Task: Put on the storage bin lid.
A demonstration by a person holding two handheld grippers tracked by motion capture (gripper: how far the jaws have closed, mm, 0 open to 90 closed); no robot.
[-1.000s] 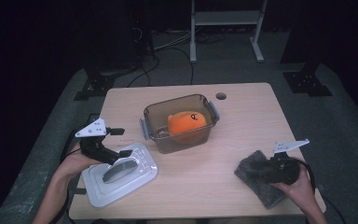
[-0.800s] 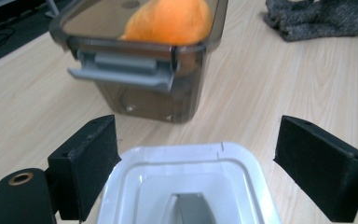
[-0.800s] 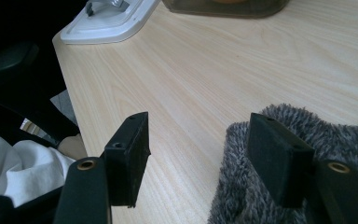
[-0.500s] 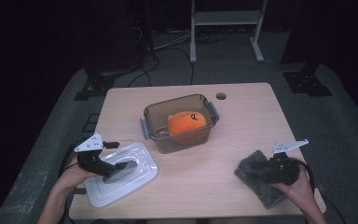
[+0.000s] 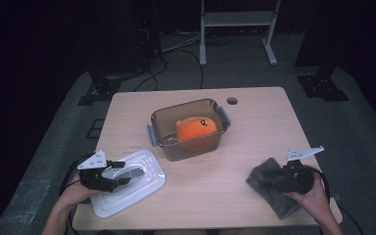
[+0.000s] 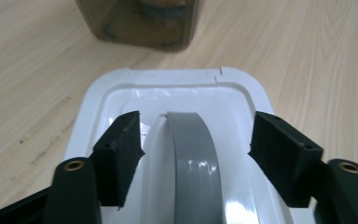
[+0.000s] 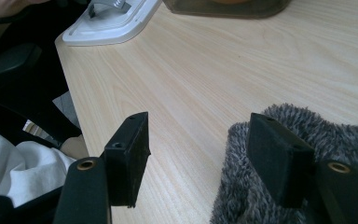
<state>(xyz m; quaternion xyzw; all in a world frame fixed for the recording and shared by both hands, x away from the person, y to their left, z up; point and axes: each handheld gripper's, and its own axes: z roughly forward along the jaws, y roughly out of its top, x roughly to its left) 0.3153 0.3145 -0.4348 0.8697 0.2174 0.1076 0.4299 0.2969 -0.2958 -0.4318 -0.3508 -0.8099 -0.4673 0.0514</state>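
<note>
The left gripper point(image 6: 193, 144) is sitting low over the white lid point(image 5: 127, 183) at the near left corner of the bench point(image 5: 254, 142), its jaws straddling the lid's grey handle point(image 6: 193, 158); they have just been closing but are standing clear of it on both sides. The right gripper point(image 7: 200, 154) is resting at the near right with jaws open, one over the grey cloth point(image 5: 274, 188). The brown box point(image 5: 188, 129) holding an orange toy point(image 5: 196, 131) is sitting mid-bench.

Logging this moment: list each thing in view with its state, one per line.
Container: open, lid off, upright.
Orange plush toy: inside the container.
White lid: flat on the table, handle up.
Left gripper: jaws just closing around the lid's grey handle, not yet touching.
Right gripper: open, over grey cloth.
</note>
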